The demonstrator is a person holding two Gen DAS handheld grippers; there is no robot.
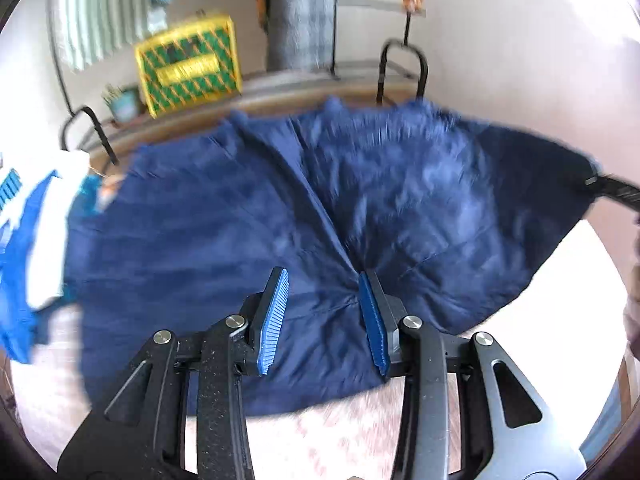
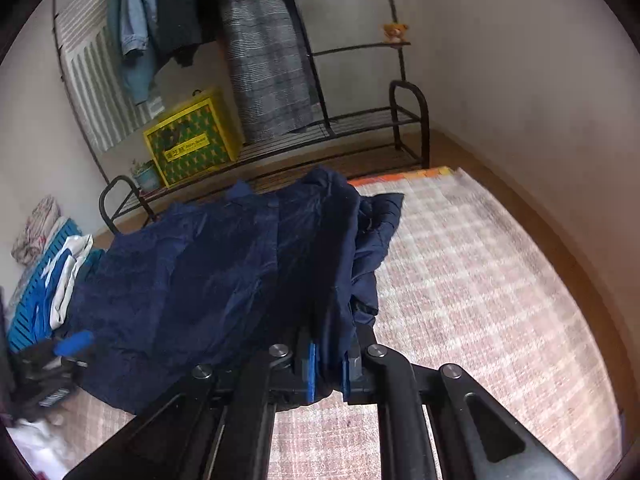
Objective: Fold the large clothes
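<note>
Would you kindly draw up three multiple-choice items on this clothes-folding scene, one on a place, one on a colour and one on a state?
1. Where does the yellow and green box stand?
A. On the low black rack by the wall
B. On the checked rug
C. On top of the garment

2. What colour is the large garment being handled?
A. Red
B. Dark blue
C. White

3. How does the right gripper stand?
A. Wide open, away from the cloth
B. Shut on the garment
C. Shut on a hanger

Answers:
1. A, the box sits on the rack's bottom shelf beside a small potted plant.
2. B, the cloth is navy in both views.
3. B, the right wrist view shows a fold of navy cloth pinched between the blue pads.
</note>
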